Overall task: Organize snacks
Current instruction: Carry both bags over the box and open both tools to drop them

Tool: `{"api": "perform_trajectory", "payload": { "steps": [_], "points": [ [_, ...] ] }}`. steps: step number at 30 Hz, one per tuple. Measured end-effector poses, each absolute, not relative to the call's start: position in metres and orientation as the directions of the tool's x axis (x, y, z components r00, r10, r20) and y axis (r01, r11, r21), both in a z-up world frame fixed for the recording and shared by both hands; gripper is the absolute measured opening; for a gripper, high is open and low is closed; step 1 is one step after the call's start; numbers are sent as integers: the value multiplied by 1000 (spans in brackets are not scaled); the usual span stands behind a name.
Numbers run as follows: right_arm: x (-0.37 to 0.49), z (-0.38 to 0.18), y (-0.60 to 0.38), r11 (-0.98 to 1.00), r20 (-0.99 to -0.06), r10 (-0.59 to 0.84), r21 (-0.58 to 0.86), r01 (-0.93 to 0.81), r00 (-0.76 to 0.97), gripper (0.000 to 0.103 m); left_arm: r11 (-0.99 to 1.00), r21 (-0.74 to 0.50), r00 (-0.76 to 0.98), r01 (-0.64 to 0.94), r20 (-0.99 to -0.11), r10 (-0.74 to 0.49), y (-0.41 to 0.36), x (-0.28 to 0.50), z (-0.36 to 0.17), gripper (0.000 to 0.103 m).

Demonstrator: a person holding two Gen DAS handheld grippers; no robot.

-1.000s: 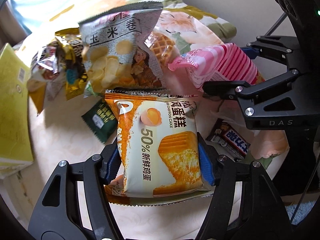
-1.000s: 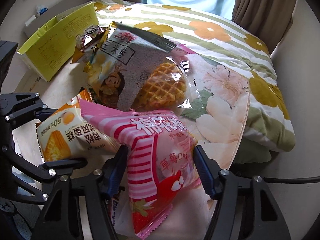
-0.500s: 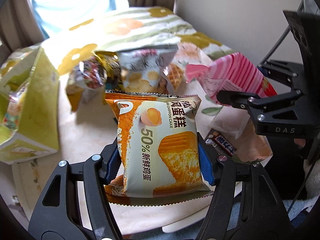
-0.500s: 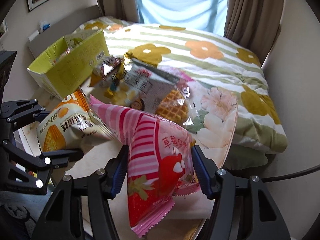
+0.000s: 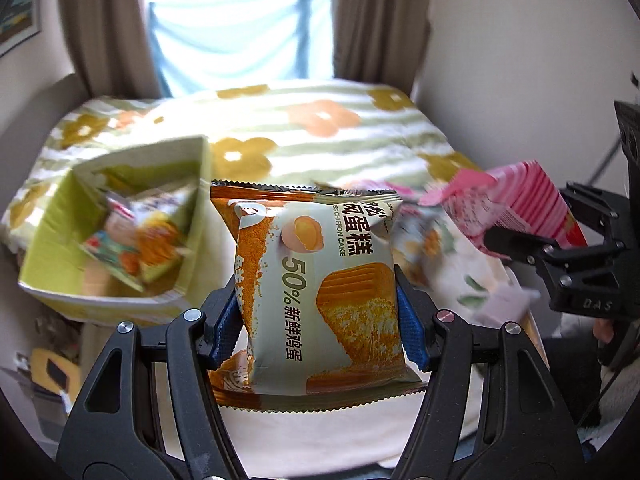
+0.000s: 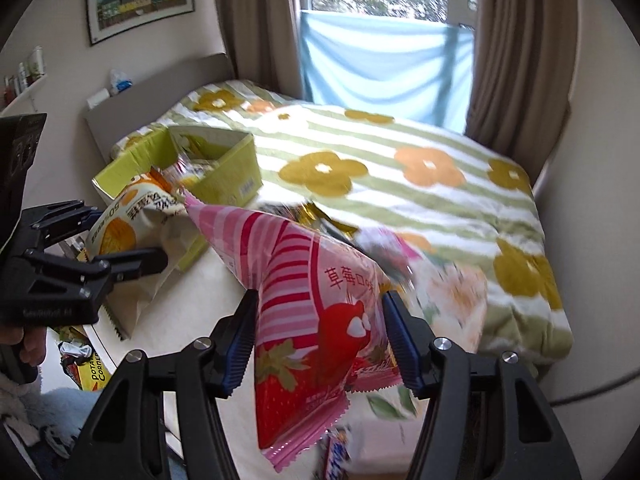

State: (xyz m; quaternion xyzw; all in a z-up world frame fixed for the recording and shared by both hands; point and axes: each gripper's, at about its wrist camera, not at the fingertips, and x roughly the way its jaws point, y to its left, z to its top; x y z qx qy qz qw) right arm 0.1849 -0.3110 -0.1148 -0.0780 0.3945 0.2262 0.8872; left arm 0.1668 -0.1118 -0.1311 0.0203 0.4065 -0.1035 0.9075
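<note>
My left gripper is shut on an orange and white chiffon cake packet and holds it in the air right of the yellow-green cardboard box. My right gripper is shut on a pink striped strawberry snack bag, also lifted. In the left wrist view the pink bag and right gripper show at the right. In the right wrist view the cake packet and left gripper are at the left, in front of the box. The box holds several snack packets.
A flowered, striped bed cover lies behind. More snack packets lie blurred on the bed beyond the pink bag. A bar wrapper lies below my right gripper. Yellow packets lie on the floor at the left.
Both grippers have risen and pulled back from the snack pile with their packets. The left one has swung towards the yellow-green box, whose inside now shows.
</note>
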Motion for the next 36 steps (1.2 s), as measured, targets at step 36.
{"api": "perform_trajectory", "payload": {
  "steps": [36],
  "points": [
    [296,-129,-6,857,-783,423,181,-483,457,57,996,-50,564,78,-821,-86,213,325,-168,103]
  ]
}}
